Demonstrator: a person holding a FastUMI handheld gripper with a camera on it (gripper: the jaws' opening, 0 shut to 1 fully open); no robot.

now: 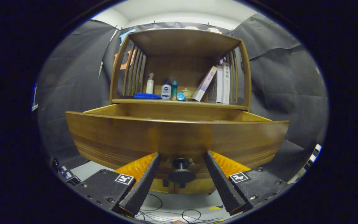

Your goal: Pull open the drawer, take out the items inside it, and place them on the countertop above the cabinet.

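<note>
Gripper view shows my gripper (181, 158) spread wide around the knob (181, 171) of the pulled-out drawer (176, 138), touching nothing.

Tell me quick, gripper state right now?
Gripper: open, fingers on either side of the drawer knob without touching it; drawer already pulled out.

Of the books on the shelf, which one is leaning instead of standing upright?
The leftmost book, tilted with its top against the upright books to its right, next to the small pot.
</note>
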